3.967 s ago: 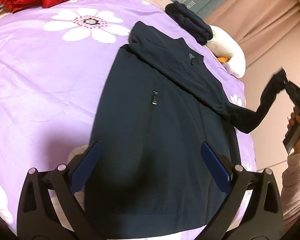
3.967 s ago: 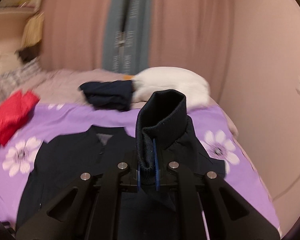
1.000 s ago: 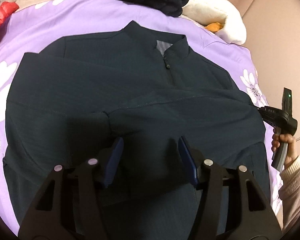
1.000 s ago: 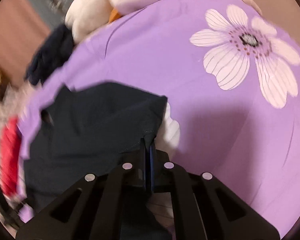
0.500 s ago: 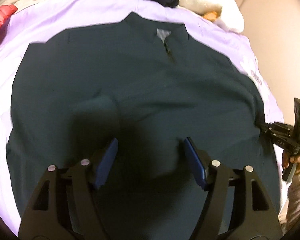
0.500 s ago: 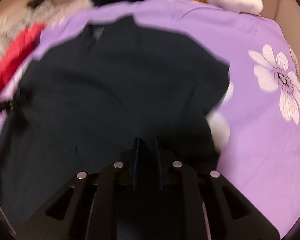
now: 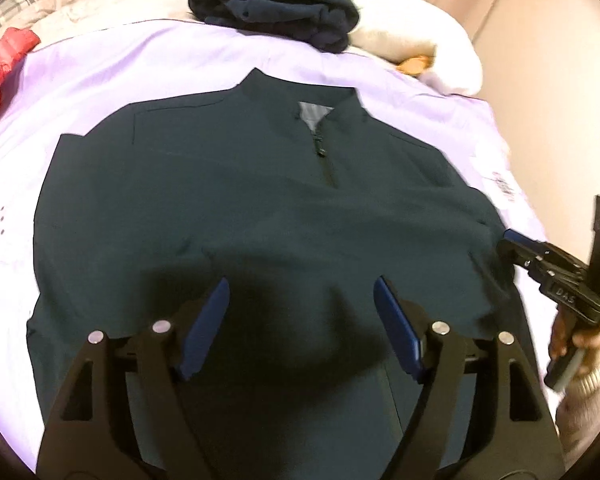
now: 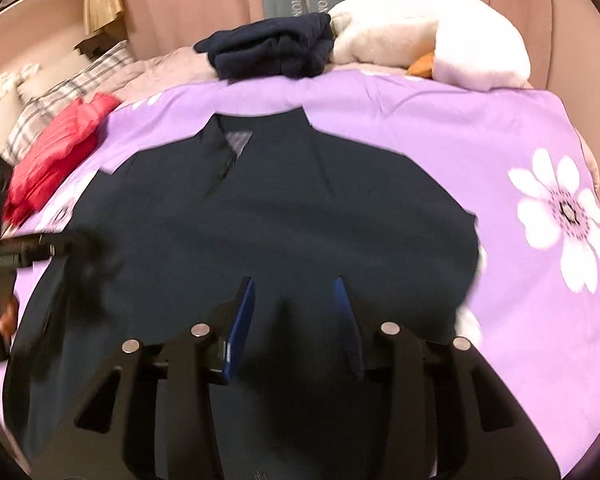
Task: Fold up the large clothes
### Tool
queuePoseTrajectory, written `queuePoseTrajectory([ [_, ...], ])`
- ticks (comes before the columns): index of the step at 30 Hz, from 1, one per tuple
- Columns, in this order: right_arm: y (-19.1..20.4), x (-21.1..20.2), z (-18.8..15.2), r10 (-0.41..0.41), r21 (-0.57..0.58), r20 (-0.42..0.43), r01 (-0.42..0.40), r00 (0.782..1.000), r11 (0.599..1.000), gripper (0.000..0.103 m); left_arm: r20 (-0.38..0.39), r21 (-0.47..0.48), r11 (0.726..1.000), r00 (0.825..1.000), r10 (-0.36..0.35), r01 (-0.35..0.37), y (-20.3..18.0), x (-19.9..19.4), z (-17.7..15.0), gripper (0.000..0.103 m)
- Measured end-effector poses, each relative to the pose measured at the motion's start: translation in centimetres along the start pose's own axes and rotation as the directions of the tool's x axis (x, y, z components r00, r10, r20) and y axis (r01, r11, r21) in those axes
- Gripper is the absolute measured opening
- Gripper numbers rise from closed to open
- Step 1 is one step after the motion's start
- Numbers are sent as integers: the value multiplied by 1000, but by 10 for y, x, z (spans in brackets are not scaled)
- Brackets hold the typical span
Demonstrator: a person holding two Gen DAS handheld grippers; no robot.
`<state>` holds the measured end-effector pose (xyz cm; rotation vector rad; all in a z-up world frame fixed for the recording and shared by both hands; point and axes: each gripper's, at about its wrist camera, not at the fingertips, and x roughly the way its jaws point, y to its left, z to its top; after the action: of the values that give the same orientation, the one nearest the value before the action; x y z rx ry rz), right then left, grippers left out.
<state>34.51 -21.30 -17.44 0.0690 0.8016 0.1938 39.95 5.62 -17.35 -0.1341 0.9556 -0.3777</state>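
Observation:
A dark navy zip-neck jacket (image 7: 260, 200) lies flat on the purple flowered bedsheet (image 7: 140, 60), collar away from me, both sleeves folded in across the body. It also shows in the right wrist view (image 8: 300, 208). My left gripper (image 7: 300, 300) is open and empty, hovering over the jacket's lower middle. My right gripper (image 8: 294, 296) is open and empty over the jacket's lower part; in the left wrist view it shows at the jacket's right edge (image 7: 512, 240).
A folded navy garment (image 8: 272, 52) and a white plush pillow (image 8: 428, 40) lie at the bed's far end. A red padded jacket (image 8: 56, 148) lies at the far left. Curtains and a wall stand behind; the bed's right edge is near the wall.
My right gripper has let go of the sleeve, opened, and swung over the jacket. My left gripper has opened wider and pulled back a little.

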Motion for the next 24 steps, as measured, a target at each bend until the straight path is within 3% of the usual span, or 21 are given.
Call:
queuePoseTrajectory([
  [4, 6, 37, 6, -29, 18, -45, 30, 999, 999, 42, -62, 39, 993, 992, 113, -111, -4, 32, -7, 76],
  [6, 16, 54, -4, -62, -38, -116, 58, 991, 998, 43, -89, 79, 987, 986, 144, -137, -2, 40, -15, 77],
  [7, 22, 57, -10, -91, -102, -105, 80, 990, 992, 44, -78, 112, 984, 986, 150, -140, -3, 40, -18, 77],
  [10, 28, 43, -16, -120, -137, -101, 106, 988, 985, 46, -85, 107, 986, 987, 138, -128, 3, 34, -19, 77],
  [13, 33, 10, -24, -65, -145, -40, 59, 997, 988, 45, -49, 65, 992, 992, 115, -112, 8, 16, -20, 80],
  [16, 39, 18, -40, -114, -210, -88, 93, 990, 973, 46, -65, 91, 982, 983, 171, -165, 10, 17, -30, 84],
  [20, 30, 7, -55, -92, -147, -83, 79, 992, 986, 46, -71, 65, 979, 977, 200, -195, 17, 7, -49, 85],
  [24, 23, -27, -73, -78, -95, -85, 70, 993, 993, 47, -68, 10, 984, 981, 179, -179, 23, -17, -74, 86],
])
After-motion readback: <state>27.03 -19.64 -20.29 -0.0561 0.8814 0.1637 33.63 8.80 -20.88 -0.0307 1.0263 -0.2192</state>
